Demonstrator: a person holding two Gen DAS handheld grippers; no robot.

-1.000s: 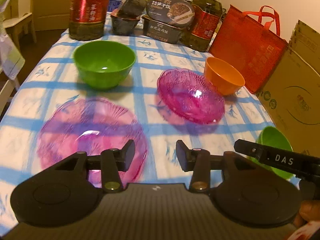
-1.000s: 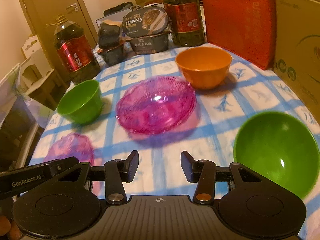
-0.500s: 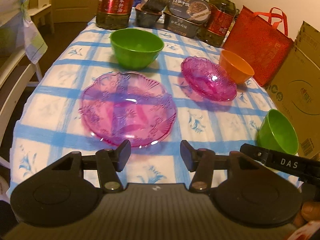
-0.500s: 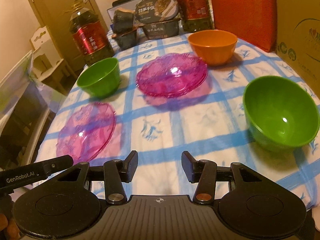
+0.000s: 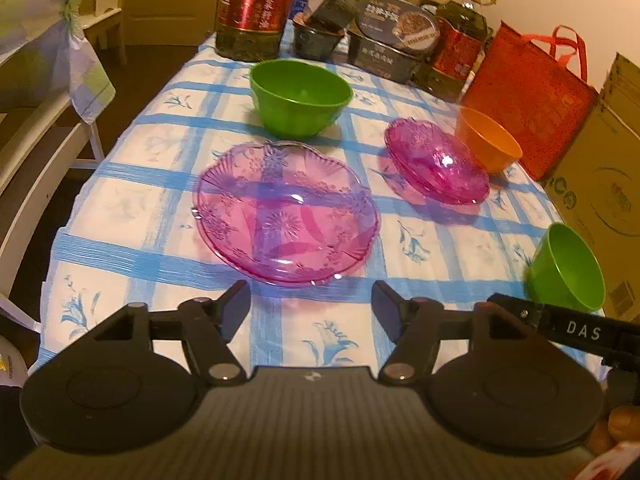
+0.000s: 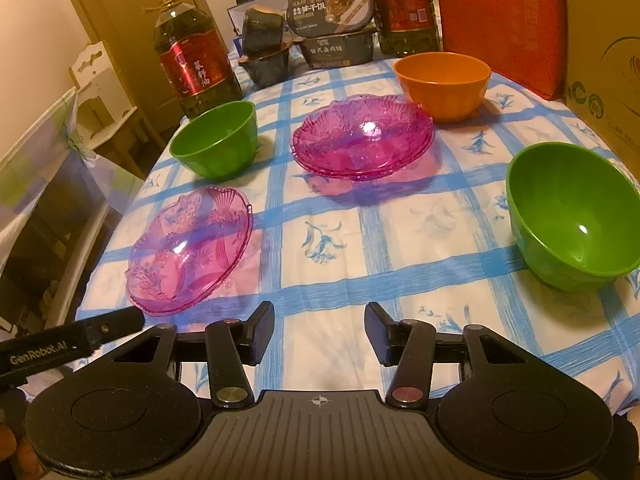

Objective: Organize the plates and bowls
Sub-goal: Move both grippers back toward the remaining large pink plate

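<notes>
A: What is sitting on the blue-and-white checked tablecloth [image 5: 132, 184] just now?

B: A single transparent pink glass plate with a scalloped rim [image 5: 286, 216] is lying flat near the left side, just ahead of the left gripper [image 5: 311, 306]. Further back and to the right, a stack of matching pink glass plates [image 6: 362, 138] is resting, and a round orange plastic bowl [image 6: 442, 82] is standing just beside and behind that stack.

A: And the green ones?

B: One green plastic bowl [image 5: 300, 96] is sitting upright behind the single plate, near a large oil bottle with a red label [image 6: 192, 64]. A second green plastic bowl [image 6: 568, 212] is standing well apart from it, at the right edge of the table, close to a brown cardboard box [image 5: 600, 184].

A: Is either gripper grasping anything?

B: No. The left gripper's jaws have just been opening, and nothing is lying between them; only cloth is showing in the gap, with the single plate's near rim just beyond the tips. The right gripper [image 6: 319, 330] is hanging released too, jaws parted over bare cloth, between the single plate and the right-hand green bowl, touching neither.

A: What is crowding the far end?

B: Dark packaged food trays [image 6: 332, 28] are stacking up between two oil bottles, and a red fabric bag [image 5: 528, 108] is leaning beside the box.
</notes>
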